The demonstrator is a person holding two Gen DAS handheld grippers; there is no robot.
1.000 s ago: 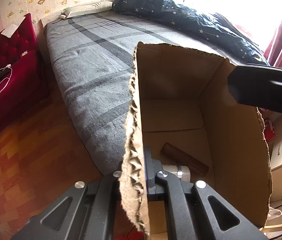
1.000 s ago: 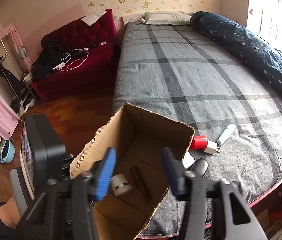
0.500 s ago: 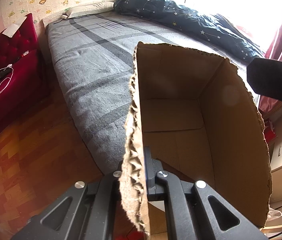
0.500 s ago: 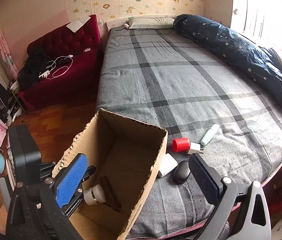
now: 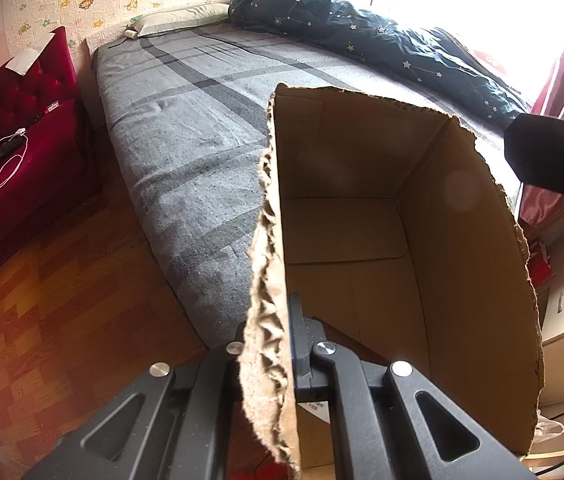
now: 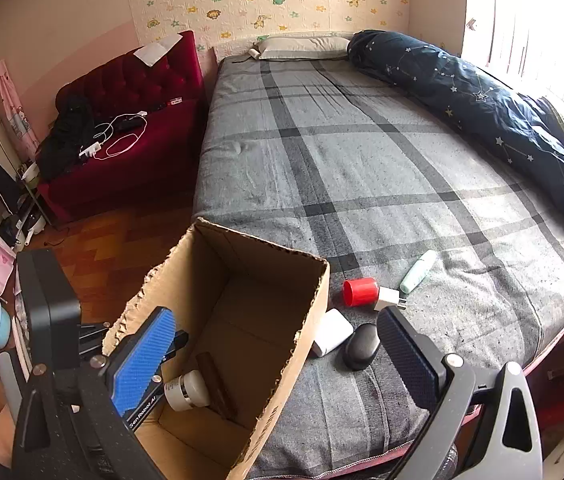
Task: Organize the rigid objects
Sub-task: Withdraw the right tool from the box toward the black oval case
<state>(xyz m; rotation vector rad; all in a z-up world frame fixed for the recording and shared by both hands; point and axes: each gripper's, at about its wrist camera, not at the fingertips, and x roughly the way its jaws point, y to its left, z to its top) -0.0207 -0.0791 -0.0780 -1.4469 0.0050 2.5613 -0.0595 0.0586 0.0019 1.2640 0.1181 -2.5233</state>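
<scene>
Behind the cardboard box (image 6: 241,320) wall, half-hidden white bottle (image 6: 185,392).

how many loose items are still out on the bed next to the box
5: a red cup, a white charger plug, a pale green tube, a white case against the cardboard box and a black mouse. The box may hide more.

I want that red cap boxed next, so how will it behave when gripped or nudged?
The red cap lies on its side on the soft bed, so a nudge would probably roll it. It looks like rigid plastic, likely light. Its smooth round wall may slip, and the white plug touching it could shift too.
</scene>
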